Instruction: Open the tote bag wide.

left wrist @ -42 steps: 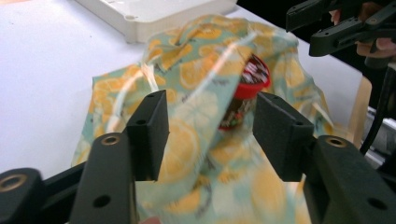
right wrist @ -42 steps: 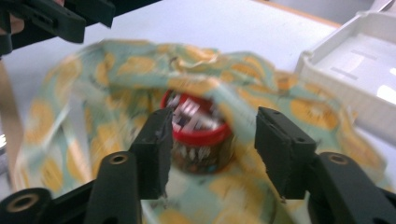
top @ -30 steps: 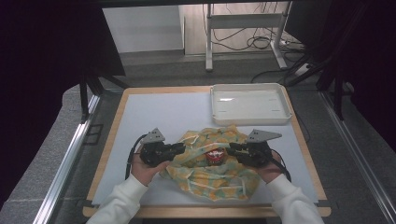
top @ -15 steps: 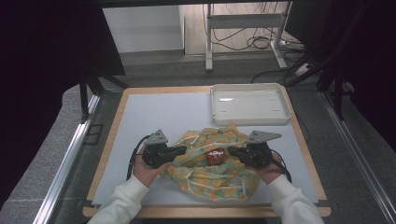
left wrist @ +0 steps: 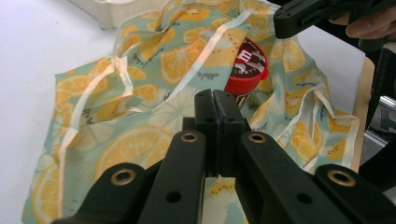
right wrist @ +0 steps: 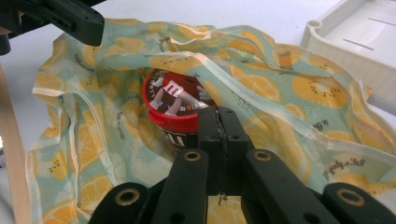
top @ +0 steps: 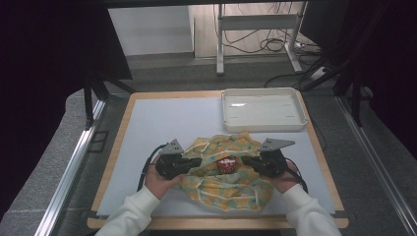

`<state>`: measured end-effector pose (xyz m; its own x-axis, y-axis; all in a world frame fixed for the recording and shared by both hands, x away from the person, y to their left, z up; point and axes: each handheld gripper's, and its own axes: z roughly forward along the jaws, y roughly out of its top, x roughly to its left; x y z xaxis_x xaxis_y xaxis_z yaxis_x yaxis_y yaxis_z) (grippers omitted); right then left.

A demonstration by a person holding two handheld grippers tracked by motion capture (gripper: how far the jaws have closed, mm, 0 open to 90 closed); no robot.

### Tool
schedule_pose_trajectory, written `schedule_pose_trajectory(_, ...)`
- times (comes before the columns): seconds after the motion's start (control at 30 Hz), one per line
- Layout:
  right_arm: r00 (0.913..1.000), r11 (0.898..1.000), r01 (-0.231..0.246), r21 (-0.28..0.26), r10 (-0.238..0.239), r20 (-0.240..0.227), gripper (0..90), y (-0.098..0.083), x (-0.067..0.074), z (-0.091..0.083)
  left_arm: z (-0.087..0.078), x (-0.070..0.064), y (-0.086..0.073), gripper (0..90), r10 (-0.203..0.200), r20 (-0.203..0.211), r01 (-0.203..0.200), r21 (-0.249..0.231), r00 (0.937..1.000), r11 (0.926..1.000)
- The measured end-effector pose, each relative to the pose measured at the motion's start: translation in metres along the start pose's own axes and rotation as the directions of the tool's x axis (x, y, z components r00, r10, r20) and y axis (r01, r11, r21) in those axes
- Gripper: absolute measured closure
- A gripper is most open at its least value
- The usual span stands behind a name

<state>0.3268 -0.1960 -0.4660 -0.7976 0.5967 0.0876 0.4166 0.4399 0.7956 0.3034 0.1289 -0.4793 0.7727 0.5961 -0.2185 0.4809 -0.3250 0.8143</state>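
Observation:
A cloth bag (top: pixel 226 189) printed with lemon slices lies crumpled on the white table near the front edge. A red candy tub (top: pixel 227 163) sits in its open mouth, lid towards the right gripper view (right wrist: pixel 173 100) and also seen in the left gripper view (left wrist: pixel 245 70). My left gripper (top: pixel 197 161) is shut on the bag's left rim; a sliver of cloth (left wrist: pixel 218 183) shows between its closed jaws. My right gripper (top: pixel 244 160) is shut on the opposite rim of the bag (right wrist: pixel 289 84), just beside the tub. The two grippers face each other across the tub.
An empty white tray (top: pixel 260 91) stands at the back right of the white mat (top: pixel 167 118), just beyond the bag. The table's wooden edge (top: pixel 118 147) frames the mat. The person's white-sleeved forearms come in from the front.

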Motion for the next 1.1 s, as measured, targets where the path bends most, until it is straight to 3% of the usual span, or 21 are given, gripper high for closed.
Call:
schedule_pose_trajectory(0.43, 1.0, 1.0, 0.002, 0.022, -0.002, -0.004, 88.8, -0.003, 0.001, 0.004, 0.013, -0.006, 0.003, 90.0, 0.02, 0.031, -0.021, 0.035, 0.9993, 0.9992)
schedule_pose_trajectory(0.7, 1.0, 0.999, 0.006, 0.043, -0.006, 0.002, 88.8, -0.005, 0.001, 0.009, 0.026, -0.01, 0.002, 90.0, 0.04, 0.041, -0.043, 0.083, 0.9984, 0.9956)
schedule_pose_trajectory(1.1, 1.0, 0.998, 0.003, 0.066, -0.003, 0.003, 88.8, -0.007, -0.001, 0.015, 0.036, -0.006, -0.001, 90.0, 0.022, 0.027, -0.025, 0.106, 0.9994, 0.994)
